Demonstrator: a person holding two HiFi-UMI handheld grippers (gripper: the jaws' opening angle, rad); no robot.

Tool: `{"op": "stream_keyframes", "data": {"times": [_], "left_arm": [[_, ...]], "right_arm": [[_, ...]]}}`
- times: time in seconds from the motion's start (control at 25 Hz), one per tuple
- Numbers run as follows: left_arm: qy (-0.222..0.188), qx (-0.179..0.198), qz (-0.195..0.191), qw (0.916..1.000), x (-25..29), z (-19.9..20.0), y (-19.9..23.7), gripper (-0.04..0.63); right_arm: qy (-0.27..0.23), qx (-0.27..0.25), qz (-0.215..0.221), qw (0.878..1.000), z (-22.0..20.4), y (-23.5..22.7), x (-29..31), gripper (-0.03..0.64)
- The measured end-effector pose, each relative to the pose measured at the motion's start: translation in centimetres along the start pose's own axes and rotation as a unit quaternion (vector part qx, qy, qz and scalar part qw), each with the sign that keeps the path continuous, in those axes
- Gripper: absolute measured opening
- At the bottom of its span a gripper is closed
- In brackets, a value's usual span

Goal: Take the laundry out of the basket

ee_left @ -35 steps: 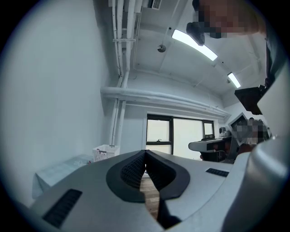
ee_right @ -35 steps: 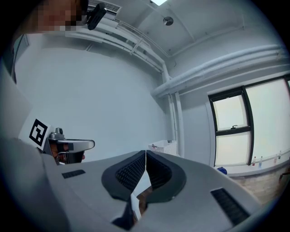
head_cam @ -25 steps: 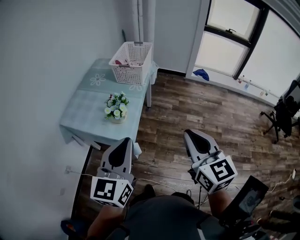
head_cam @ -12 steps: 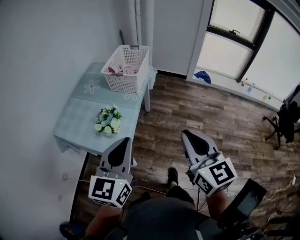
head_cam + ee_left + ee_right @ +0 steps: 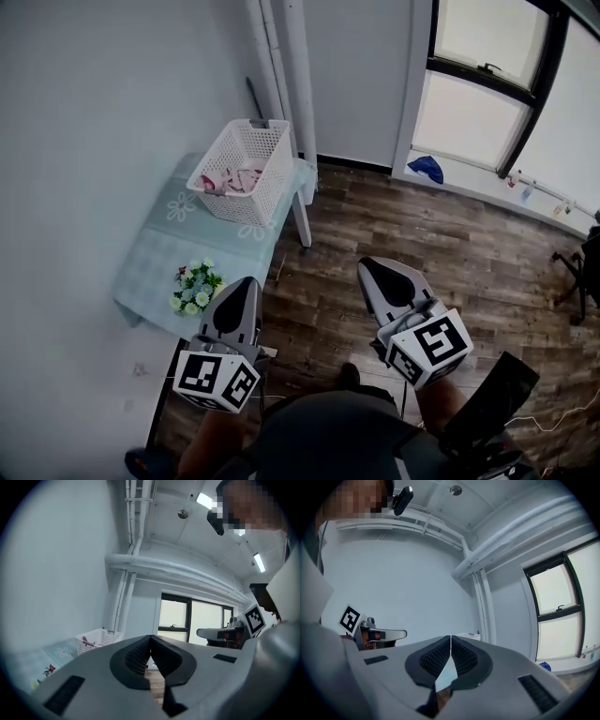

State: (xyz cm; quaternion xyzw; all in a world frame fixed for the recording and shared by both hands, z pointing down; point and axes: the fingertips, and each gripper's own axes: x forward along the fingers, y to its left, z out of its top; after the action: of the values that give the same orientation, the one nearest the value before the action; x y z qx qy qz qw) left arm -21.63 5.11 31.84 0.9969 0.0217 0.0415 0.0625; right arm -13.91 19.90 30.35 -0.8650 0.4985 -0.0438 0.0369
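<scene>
Looking at zero progress so far, by my read: the laundry (image 5: 230,180), pink & white bits, sits bunched inside the white basket (image 5: 267,189), and no garment shows on the desk (image 5: 155,264) around it. So the whole job's left: reach in, grab, lift out, prob. more than once.

Basket stands at the far end of the desk, up by the wall pipes (image 5: 298,75), w/ a small bunch of flowers (image 5: 192,289) on the near end.

Now the tongs. Left tongs (image 5: 246,284) clenched, tips meeting, nothing between them; its own view shows only floor through the gap lower down. Right tongs (image 5: 370,267) likewise pressed together & empty. Both are held low, close to the person's body, over the wood floor (image 5: 450,253), pointing fwd.

Basket's well apart from both: ahead & to the left, nearer the left tongs, w/ the flowers between that one and the basket. Right one's further off, out past the desk's edge. In the left gripper view the basket shows small, low left of the tips. My guess: an approach comes next, and the tongs must part before any grab.
</scene>
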Motion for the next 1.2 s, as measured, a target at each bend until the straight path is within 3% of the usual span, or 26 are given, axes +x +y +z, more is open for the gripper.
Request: {"op": "stream_keyframes", "data": {"times": [0.32,0.6,0.88,1.2], "left_arm": [[0.011,0.018,0.026,0.9994,7.1,0.9,-1.3,0.009],[0.012,0.022,0.041,0.9989,10.5,1.2,0.7,0.009],[-0.003,0.012,0.057,0.9983,13.5,1.9,5.0,0.009],[-0.017,-0.005,0.097,0.9951,15.8,3.1,12.7,0.009]], "right_arm": [[-0.006,0.014,0.008,1.000,0.5,-8.2,2.2,0.017],[-0.003,0.013,0.019,1.000,0.7,-11.1,6.0,0.017],[0.011,-0.010,0.047,0.999,1.5,-11.1,12.2,0.017],[0.021,-0.041,0.108,0.993,3.2,-9.2,22.2,0.017]]}}
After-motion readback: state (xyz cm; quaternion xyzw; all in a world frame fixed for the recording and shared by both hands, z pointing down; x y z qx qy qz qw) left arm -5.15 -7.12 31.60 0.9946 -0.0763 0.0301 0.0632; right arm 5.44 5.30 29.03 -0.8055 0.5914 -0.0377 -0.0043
